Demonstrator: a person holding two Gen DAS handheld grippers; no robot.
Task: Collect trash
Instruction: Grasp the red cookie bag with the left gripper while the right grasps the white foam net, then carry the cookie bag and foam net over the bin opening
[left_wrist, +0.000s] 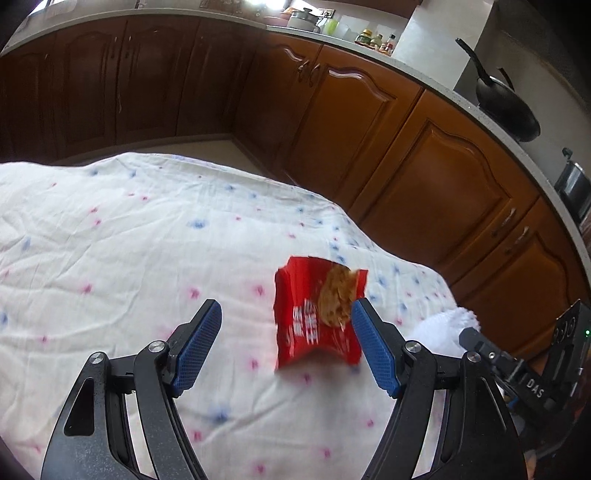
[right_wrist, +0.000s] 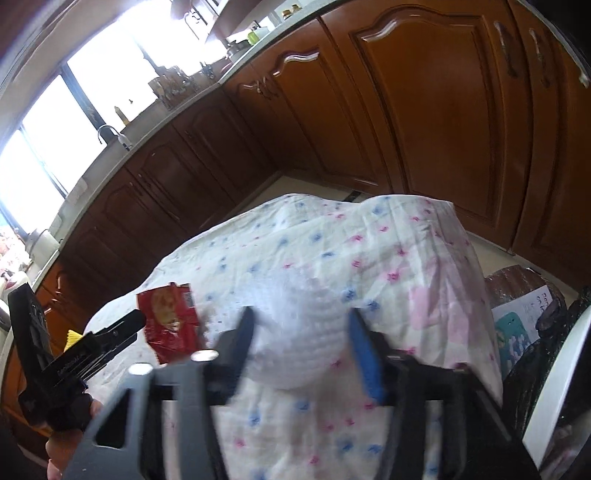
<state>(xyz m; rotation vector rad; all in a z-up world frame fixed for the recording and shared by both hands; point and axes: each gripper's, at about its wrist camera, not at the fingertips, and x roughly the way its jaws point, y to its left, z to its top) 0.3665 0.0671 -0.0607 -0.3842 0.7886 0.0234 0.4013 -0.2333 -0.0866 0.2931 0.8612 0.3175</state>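
left gripper (left_wrist: 286, 325) spread wide over a floral cloth (left_wrist: 129, 240), red snack wrapper (left_wrist: 318, 314) lying between its jaws against the right pad, right gripper (right_wrist: 301, 343) jaws clamped on a white crumpled tissue (right_wrist: 303, 332), blurred

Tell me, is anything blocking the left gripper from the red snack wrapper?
No. The left gripper is open, and the red wrapper lies on the flowered cloth just ahead, near its right finger, with nothing between them.
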